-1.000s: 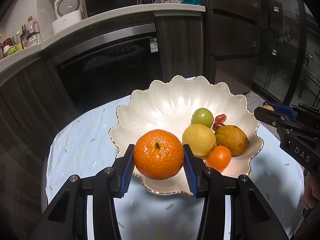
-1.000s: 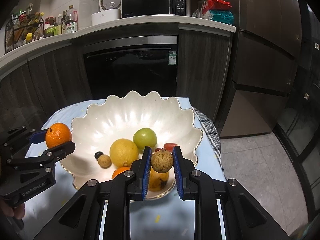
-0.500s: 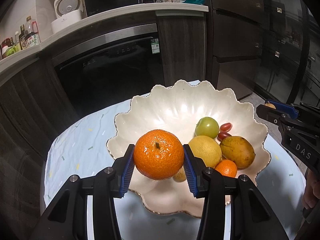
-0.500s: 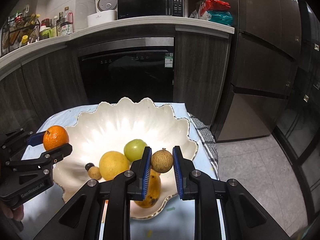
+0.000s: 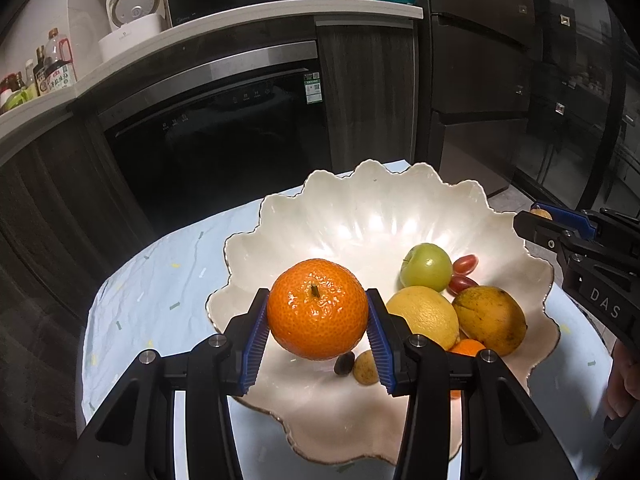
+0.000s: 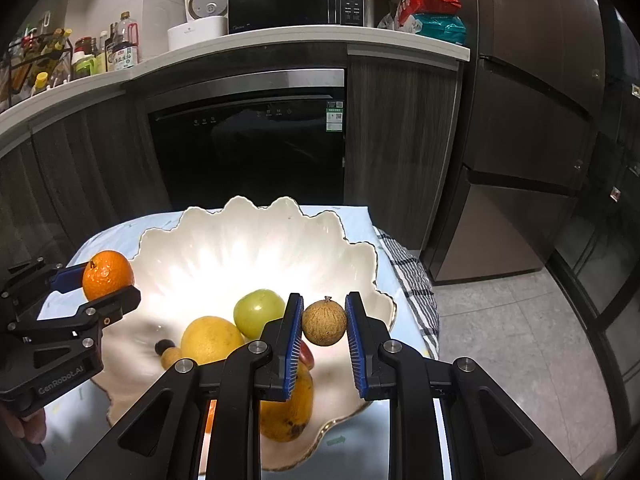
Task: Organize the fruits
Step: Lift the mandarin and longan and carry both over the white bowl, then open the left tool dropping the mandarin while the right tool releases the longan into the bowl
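Both tools are loaded. Left tool (image 5: pixel 317 322) has its blue pads pinched on a mandarin orange (image 5: pixel 317 309), gripped at its sides with the stem facing the camera, and holds it in the air over the near-left part of the scalloped white bowl (image 5: pixel 360 216). Right tool (image 6: pixel 323 336) is pressed nearly together on a small round brown fruit (image 6: pixel 323 321), perhaps a longan, which hangs over the bowl's right rim.

In the bowl already lie a green apple (image 5: pixel 426 267), a lemon (image 5: pixel 423 315), a brownish-yellow mango-like fruit (image 5: pixel 491 320), two red grape tomatoes (image 5: pixel 464 264), a smaller mandarin (image 5: pixel 466 349) half hidden behind the lemon, and, just below the held orange, a dark berry (image 5: pixel 344 363) beside a little tan fruit (image 5: pixel 365 367). The bowl stands on a surface with a pale blue speckled cloth (image 5: pixel 160 280).

By my reading most of the sorting is done; what is left is to set these two fruits down and release them. No loose fruit shows on the cloth.
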